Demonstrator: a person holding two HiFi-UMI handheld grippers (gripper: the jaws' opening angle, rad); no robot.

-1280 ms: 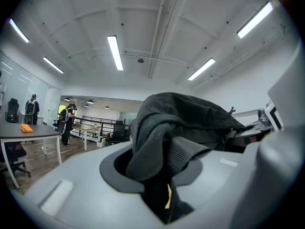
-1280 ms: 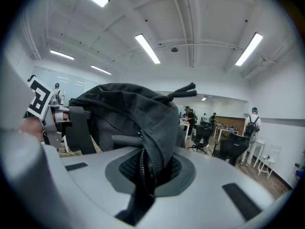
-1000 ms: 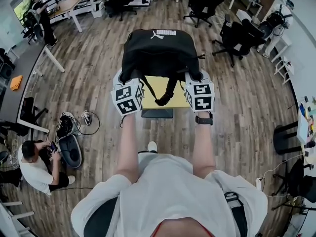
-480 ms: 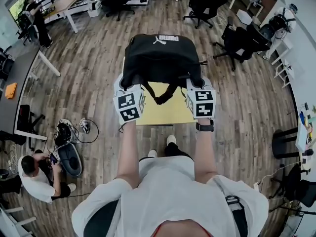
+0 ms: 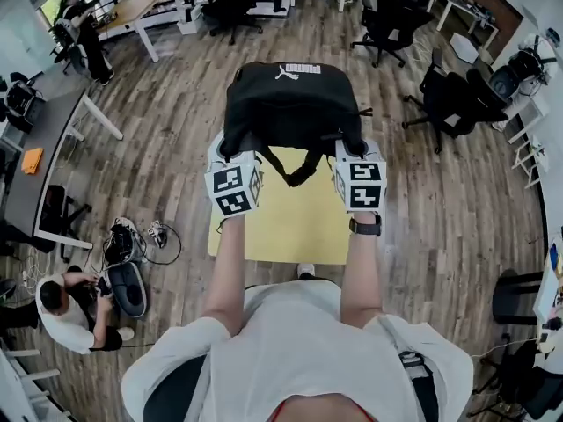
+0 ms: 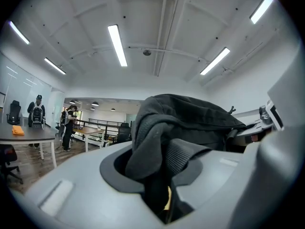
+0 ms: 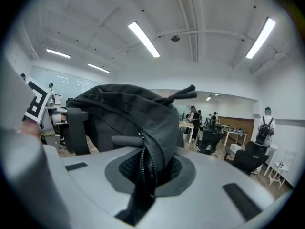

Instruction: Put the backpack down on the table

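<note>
- I saw the black backpack, with a white logo on its top panel, held aloft over the far edge of the desk.
- A dark strap loop hung beneath it.
- The desk was small and yellow-topped.

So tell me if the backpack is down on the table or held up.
The backpack is held up: left tool and right tool each pinch its fabric; its strap dangles above the yellow table.
</note>
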